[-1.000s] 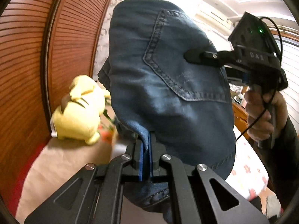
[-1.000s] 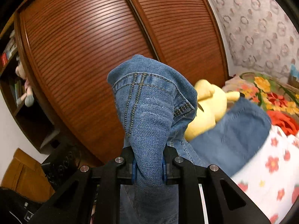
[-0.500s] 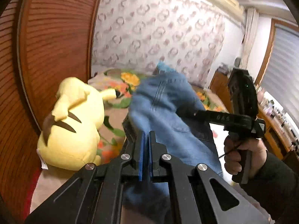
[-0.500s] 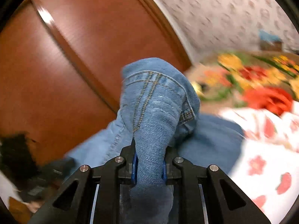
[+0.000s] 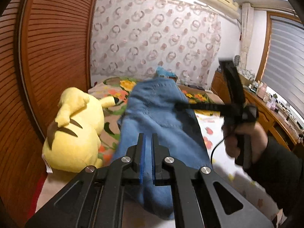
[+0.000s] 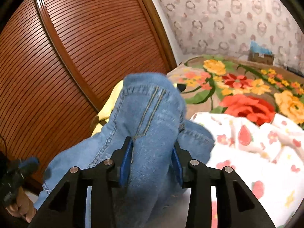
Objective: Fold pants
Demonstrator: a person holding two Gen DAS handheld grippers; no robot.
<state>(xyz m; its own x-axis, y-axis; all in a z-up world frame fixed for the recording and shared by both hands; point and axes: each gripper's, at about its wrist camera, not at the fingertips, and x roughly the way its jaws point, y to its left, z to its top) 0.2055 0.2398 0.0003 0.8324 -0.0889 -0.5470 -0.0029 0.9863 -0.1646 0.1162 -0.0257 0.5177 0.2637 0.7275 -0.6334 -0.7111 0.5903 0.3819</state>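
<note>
The blue denim pants (image 5: 157,121) lie stretched along the bed ahead of me. My left gripper (image 5: 148,138) has its jaws a small gap apart over the near end of the denim; I cannot tell whether fabric is between them. My right gripper (image 6: 153,142) stands wider, with a thick bunch of the pants (image 6: 150,117) between its blue pads (image 6: 126,157). In the left wrist view the right gripper (image 5: 178,105) reaches onto the far part of the pants from the right.
A yellow plush toy (image 5: 74,131) sits left of the pants against the brown slatted wardrobe door (image 5: 47,57). A flowered blanket (image 6: 241,95) and a white flowered sheet (image 6: 256,148) cover the bed. A wooden desk (image 5: 269,114) stands to the right.
The pants have come down from being held up in the air onto the bed. Both grippers' jaws stand wider apart than before.
</note>
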